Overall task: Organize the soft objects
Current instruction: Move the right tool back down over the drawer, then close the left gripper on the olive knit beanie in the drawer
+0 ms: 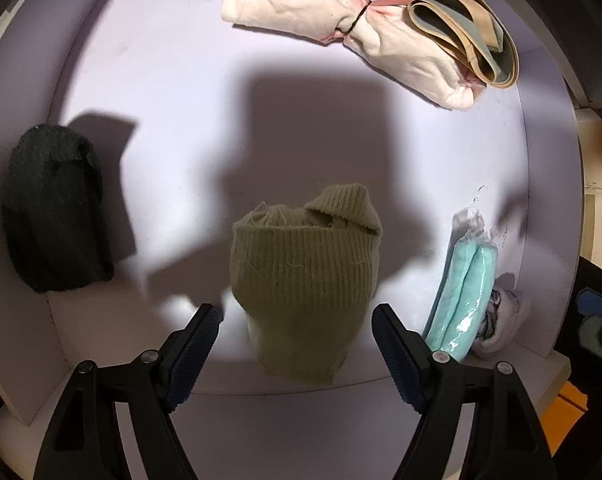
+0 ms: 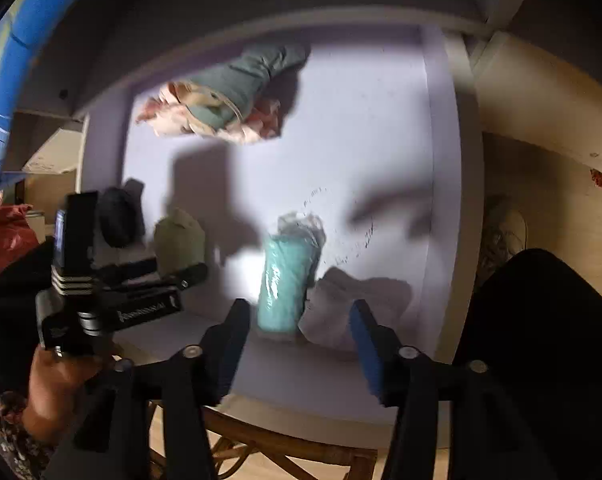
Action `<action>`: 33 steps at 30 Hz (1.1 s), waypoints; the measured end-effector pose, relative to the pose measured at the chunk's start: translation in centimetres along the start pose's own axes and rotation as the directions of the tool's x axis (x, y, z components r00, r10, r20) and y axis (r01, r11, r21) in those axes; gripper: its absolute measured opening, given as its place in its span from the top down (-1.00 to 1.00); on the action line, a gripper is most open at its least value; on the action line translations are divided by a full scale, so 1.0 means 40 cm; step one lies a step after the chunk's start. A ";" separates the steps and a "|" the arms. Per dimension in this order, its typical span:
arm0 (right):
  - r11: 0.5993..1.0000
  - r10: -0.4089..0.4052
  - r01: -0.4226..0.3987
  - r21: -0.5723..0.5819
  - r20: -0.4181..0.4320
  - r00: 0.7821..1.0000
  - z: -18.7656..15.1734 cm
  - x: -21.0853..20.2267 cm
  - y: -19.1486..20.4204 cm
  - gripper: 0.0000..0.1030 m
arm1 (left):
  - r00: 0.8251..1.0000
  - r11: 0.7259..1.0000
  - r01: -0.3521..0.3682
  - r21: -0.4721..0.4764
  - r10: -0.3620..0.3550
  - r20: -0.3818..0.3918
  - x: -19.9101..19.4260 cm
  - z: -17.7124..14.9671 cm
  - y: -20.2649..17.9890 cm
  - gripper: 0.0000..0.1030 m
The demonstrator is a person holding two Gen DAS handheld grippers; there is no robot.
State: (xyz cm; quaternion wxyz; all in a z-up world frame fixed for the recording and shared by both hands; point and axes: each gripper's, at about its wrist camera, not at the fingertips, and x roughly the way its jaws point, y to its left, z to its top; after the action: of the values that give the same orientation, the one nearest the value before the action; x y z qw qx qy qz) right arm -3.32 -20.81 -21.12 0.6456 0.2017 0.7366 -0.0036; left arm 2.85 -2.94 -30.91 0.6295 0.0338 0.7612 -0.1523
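An olive knitted hat (image 1: 305,276) lies on the lilac tray (image 1: 181,80), straight ahead of my open left gripper (image 1: 297,312), whose fingers stand either side of its near end without touching. A black knitted hat (image 1: 53,216) lies at the left. A teal cloth in clear plastic (image 1: 461,296) lies at the right beside a pale lilac cloth (image 1: 501,324). In the right wrist view my open right gripper (image 2: 301,316) hovers before the teal cloth (image 2: 287,284) and the lilac cloth (image 2: 333,312). The left gripper (image 2: 173,272) shows by the olive hat (image 2: 179,240).
A pink bundle tied with a band (image 1: 329,12) and folded beige-green straps (image 1: 465,28) lie at the tray's far side. The tray wall (image 2: 445,184) runs along the right. A wooden chair frame (image 2: 285,456) and floor lie below the tray's near edge.
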 end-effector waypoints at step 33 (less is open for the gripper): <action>0.998 0.026 -0.022 0.053 -0.079 0.997 0.024 0.176 0.049 -0.18 | 0.998 0.998 0.011 0.067 -0.016 0.068 -0.060 -0.001 -0.056 0.02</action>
State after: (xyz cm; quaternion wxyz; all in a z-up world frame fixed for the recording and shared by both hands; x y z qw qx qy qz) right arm -2.43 -17.20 -27.47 0.6103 0.2273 0.7589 -0.0068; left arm 2.75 -4.71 -28.16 0.6527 0.0444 0.7338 -0.1832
